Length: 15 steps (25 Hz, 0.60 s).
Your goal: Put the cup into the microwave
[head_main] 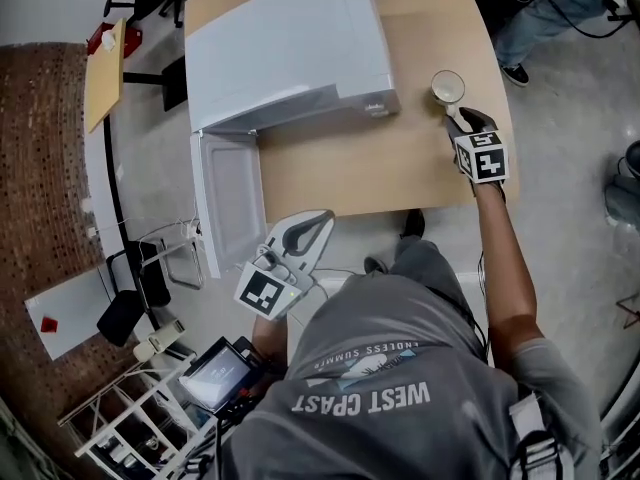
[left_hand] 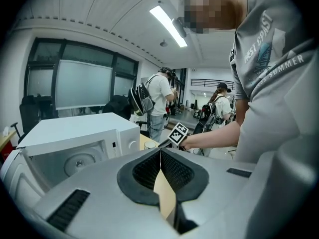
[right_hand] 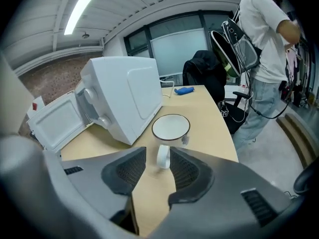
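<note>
Spanning the view ahead of both claws: wooden table (head_main: 400, 158).

White microwave (head_main: 290, 48) sits on it, ahead of the right claw (head_main: 458, 116) and off to its left, well apart from the tips. In the right gripper view its side panel faces the claw.

Microwave door (head_main: 228, 198) hangs open past the table edge, just ahead-left of the left claw (head_main: 322, 218) (cavity and turntable show in the left gripper view).

Left claw: held off the table's near edge and pointed at the microwave front. Jaws are together, pads meeting at the tips, holding nothing.

Right claw: over the table's right side, angled down. Jaws are wide, one on each side of the cup's handle (right_hand: 163, 156). There is a clear gap on the left pad's side and the right pad is close to the handle. No clamp on it.

Cup (right_hand: 171, 127): upright on the table, directly beyond the right claw's tips, handle pointing back into the jaws. It is outside the microwave, to its right.

Small blue item (right_hand: 184, 90): on the table, far beyond the right claw, past the cup.
</note>
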Each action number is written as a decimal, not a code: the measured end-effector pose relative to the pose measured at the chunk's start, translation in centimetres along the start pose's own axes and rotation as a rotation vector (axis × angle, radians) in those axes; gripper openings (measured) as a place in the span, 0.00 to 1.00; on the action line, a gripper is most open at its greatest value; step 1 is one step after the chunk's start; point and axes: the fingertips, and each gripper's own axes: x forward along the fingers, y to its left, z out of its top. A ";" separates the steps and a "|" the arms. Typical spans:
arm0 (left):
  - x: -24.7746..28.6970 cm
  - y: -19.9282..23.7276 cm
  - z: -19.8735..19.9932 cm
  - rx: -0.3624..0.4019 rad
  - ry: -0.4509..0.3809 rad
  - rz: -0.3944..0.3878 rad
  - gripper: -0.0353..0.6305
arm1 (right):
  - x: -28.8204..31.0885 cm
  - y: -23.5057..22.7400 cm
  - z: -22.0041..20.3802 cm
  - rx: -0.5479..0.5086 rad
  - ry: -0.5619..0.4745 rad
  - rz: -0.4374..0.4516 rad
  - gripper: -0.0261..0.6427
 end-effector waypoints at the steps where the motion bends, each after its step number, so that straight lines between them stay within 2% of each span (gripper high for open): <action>1: -0.1 0.1 -0.2 -0.001 0.002 0.000 0.09 | 0.5 0.0 -0.2 0.005 0.005 -0.007 0.27; 7: -0.7 0.2 -0.4 -0.016 0.009 0.009 0.08 | 2.6 -0.6 -1.4 0.014 0.037 -0.083 0.28; 12: -1.6 0.2 -0.7 -0.021 0.014 0.021 0.08 | 3.3 -1.5 -1.9 -0.005 0.022 -0.166 0.27; 14: -1.6 0.3 -1.1 -0.020 0.014 0.024 0.08 | 3.6 -1.4 -2.0 -0.017 0.005 -0.173 0.16; 15: -1.6 0.3 -1.3 -0.019 0.012 0.025 0.08 | 3.7 -1.4 -2.0 -0.018 -0.003 -0.174 0.15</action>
